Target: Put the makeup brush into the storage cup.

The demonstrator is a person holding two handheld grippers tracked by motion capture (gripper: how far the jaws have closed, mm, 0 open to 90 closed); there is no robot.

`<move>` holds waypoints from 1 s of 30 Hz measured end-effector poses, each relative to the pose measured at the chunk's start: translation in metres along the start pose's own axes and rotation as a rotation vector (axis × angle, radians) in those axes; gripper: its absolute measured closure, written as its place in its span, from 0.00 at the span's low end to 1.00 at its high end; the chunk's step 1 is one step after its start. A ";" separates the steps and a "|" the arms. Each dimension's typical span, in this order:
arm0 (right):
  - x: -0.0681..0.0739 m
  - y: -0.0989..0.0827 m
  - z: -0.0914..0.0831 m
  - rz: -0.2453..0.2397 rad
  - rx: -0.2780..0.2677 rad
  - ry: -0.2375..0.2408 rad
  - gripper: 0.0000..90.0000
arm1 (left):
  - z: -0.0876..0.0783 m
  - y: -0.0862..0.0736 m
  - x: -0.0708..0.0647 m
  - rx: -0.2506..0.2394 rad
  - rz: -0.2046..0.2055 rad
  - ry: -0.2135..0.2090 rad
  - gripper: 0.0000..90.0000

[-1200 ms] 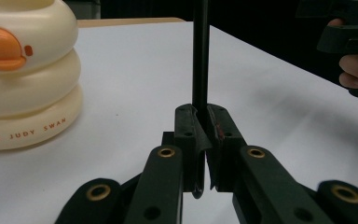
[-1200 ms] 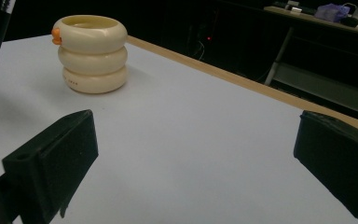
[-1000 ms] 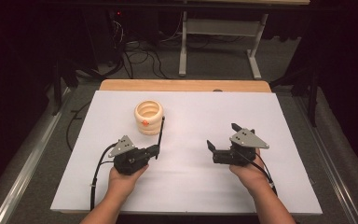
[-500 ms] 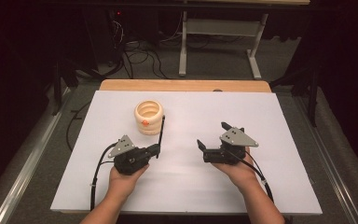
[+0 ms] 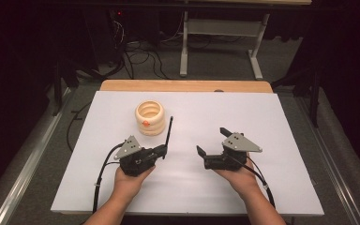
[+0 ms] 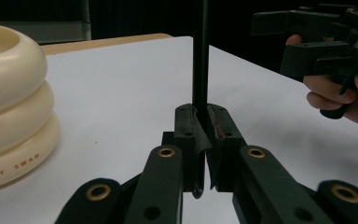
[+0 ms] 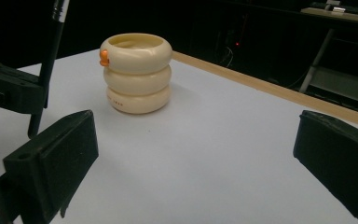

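**Pen clamped upright beside the cream holder**

Your left gripper [image 5: 161, 151] has its jaws pressed tight on a slim black pen [image 5: 169, 130], and in the left gripper view you can see that pen [image 6: 200, 51] rising straight out of the pinch, a thin dark stick that runs off the top of the frame. It's plain and matte; in the right gripper view its upper end [image 7: 60, 8] carries a pale band.

The pen stands just to the right of the cream holder [image 5: 150, 117], near it but not touching. That holder looks like three fat rings stacked up, glossy ivory, hollow at the top, with a small orange spot on its upper ring [image 7: 104, 56] and tiny lettering on the lowest ring [image 6: 10, 171].

Your right gripper [image 5: 212, 143] sits well to the right of the holder, jaws spread wide with nothing between them, both pads [image 7: 56, 154] framing bare white table [image 5: 272, 122]. Your right hand [image 5: 236, 176] holds it low over that surface.
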State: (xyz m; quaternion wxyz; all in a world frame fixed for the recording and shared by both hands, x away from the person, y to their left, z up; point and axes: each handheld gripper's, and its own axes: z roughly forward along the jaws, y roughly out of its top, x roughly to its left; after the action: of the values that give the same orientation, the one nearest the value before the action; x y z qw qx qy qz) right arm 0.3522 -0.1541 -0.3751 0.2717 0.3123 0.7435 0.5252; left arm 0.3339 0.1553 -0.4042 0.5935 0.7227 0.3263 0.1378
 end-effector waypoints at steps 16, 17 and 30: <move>-0.001 0.008 -0.012 0.064 -0.070 0.042 0.07 | 0.012 0.010 -0.016 0.011 0.046 -0.025 0.93; -0.001 0.008 -0.012 0.064 -0.070 0.042 0.07 | 0.012 0.010 -0.016 0.011 0.046 -0.025 0.93; -0.004 0.011 -0.015 0.111 -0.095 0.089 0.17 | 0.033 0.019 -0.028 -0.001 0.029 -0.044 0.93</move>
State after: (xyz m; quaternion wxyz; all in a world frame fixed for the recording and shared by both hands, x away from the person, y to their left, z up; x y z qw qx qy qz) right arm 0.3455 -0.1636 -0.3594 0.2233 0.3164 0.7106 0.5875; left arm 0.3380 0.1106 -0.3894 0.5986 0.7300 0.3027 0.1308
